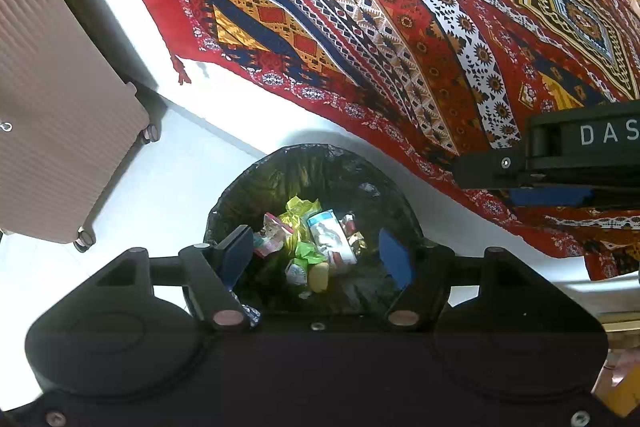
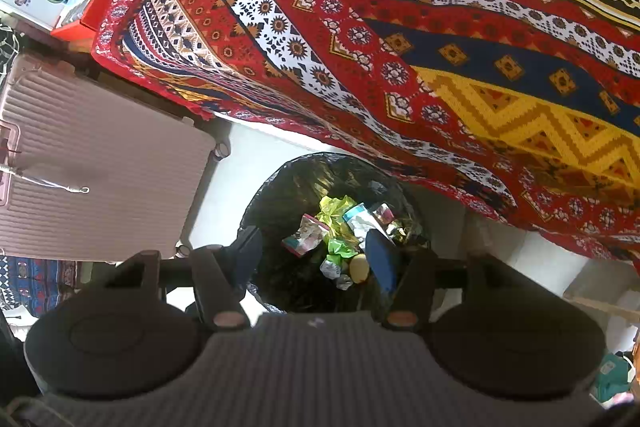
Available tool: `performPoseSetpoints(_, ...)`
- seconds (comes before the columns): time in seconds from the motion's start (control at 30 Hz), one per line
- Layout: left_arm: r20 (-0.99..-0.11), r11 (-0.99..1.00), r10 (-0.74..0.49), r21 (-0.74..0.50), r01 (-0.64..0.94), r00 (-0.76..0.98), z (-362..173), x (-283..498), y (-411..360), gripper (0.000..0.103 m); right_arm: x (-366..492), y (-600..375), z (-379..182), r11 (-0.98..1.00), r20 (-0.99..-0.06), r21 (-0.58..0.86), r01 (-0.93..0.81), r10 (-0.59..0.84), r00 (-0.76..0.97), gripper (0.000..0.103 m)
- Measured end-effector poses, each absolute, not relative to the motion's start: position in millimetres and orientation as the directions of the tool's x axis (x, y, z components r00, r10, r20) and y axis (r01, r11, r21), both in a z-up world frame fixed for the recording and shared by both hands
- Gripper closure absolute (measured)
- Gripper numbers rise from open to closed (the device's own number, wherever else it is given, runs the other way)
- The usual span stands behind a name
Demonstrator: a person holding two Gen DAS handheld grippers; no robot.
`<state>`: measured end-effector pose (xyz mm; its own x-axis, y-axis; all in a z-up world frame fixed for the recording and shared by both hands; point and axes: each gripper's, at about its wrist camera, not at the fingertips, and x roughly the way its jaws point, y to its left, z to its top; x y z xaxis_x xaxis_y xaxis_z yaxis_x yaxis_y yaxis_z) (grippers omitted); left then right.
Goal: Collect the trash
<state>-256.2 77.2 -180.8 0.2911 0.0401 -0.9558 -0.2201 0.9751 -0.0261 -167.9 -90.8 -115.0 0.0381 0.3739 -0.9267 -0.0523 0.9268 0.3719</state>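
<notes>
Wrappers (image 1: 312, 243) lie in the bin (image 1: 280, 167) at lower centre — both the left gripper (image 1: 316, 255) and right gripper (image 2: 316, 255) spread, empty; cloth bare — likely done.

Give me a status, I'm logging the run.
Left gripper and right gripper open, empty, over the black-lined round trash bin. Crumpled wrappers lie inside. Nothing in the way.

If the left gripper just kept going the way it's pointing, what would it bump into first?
Most likely the heap of wrappers at the bottom of the black-lined trash bin. The left gripper points down into the bin's mouth with its jaws open and empty, and nothing shows in between, though depth is hard to judge.
</notes>
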Motion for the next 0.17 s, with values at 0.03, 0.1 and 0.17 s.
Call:
performPoseSetpoints(0.03,-0.955,0.975,0.036,-0.031,-0.219,0.293,-180.5,-256.2,77.6,0.032,-168.0,-90.7,-115.0,0.927,-0.927,0.371,-0.051,0.373,0.039,0.033)
performPoseSetpoints(0.1,-0.955,0.975,0.032,-0.034,-0.218,0.295,-180.2,-255.8,77.3,0.032,-168.0,-90.7,-114.9,0.927,-0.927,0.371,-0.049,0.373,0.040,0.033)
performPoseSetpoints(0.17,-0.955,0.976,0.035,-0.031,-0.217,0.295,-180.3,-255.3,77.2,0.032,-167.9,-91.1,-114.9,0.928,-0.928,0.370,-0.047,0.371,0.041,0.033)
